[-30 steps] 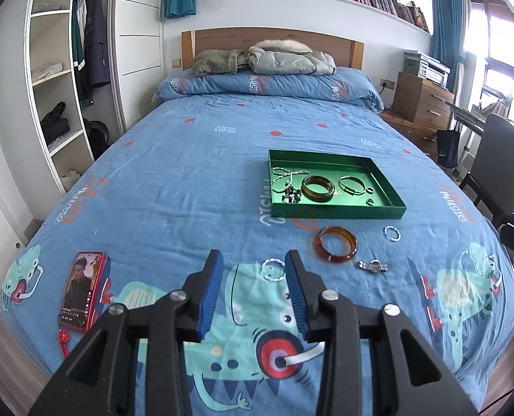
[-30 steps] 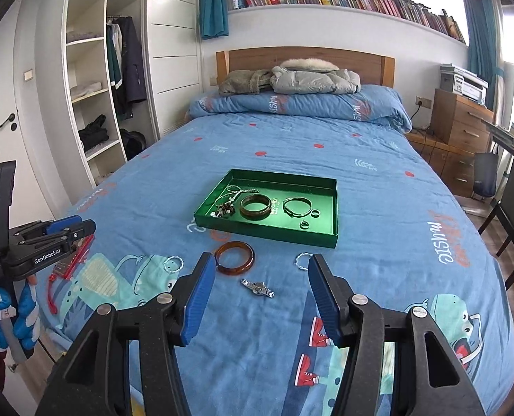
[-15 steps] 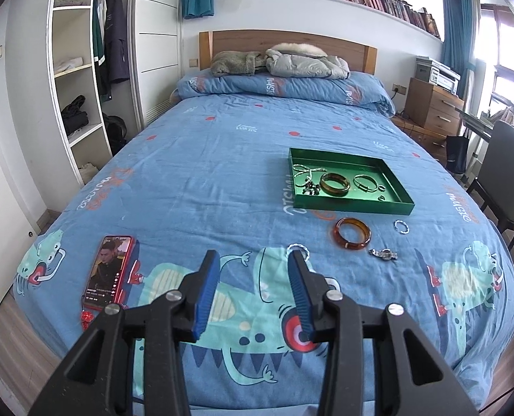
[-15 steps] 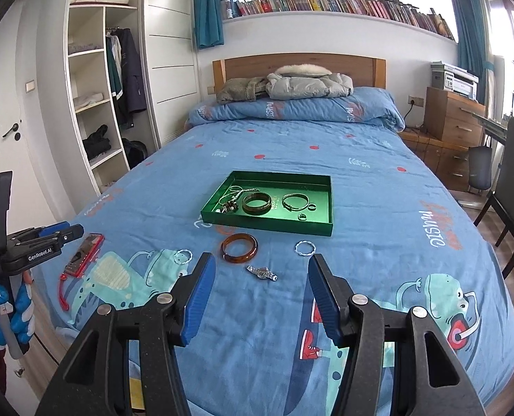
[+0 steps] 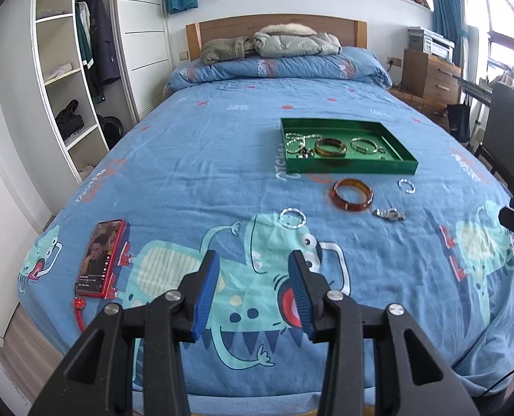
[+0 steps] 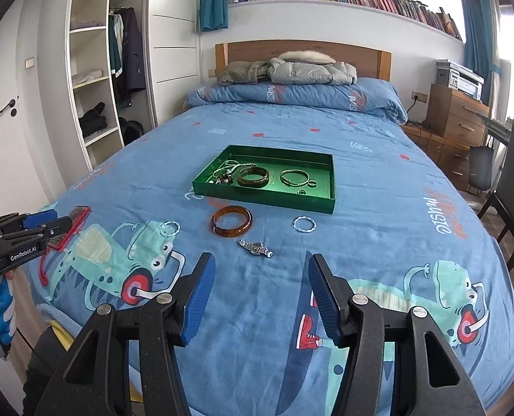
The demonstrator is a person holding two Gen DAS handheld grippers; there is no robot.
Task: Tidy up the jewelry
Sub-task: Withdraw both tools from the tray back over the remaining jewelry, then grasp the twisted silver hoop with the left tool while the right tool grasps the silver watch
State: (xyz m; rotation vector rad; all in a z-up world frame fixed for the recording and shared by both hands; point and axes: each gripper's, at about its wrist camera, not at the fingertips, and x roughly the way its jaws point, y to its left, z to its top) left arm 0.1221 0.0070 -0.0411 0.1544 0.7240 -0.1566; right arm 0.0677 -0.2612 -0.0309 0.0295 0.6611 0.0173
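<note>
A green tray (image 5: 395,166) (image 6: 331,187) rests mid-bed with a chain, a brown bangle, a thin bracelet and small rings inside. In front of it on the blue bedspread lie an amber bangle (image 5: 352,194) (image 6: 231,226), a silver watch (image 5: 388,214) (image 6: 256,248) and two silver twisted rings (image 5: 292,217) (image 5: 406,185) (image 6: 169,228) (image 6: 304,224). My left gripper (image 5: 253,274) hangs open and empty, short of the near ring. My right gripper (image 6: 259,277) is open and empty, just short of the watch.
A red phone (image 5: 99,260) with a red strap lies near the bed's left edge. Pillows and jackets (image 6: 284,69) are piled at the headboard. Shelves (image 5: 70,79) stand left, a dresser (image 6: 458,118) and a chair (image 5: 510,138) right. The left gripper's body (image 6: 18,239) shows in the right view.
Both grippers have pulled back towards the foot of the bed and sunk lower; the jewelry now sits farther ahead of the fingers. Nothing on the bed has shifted.
</note>
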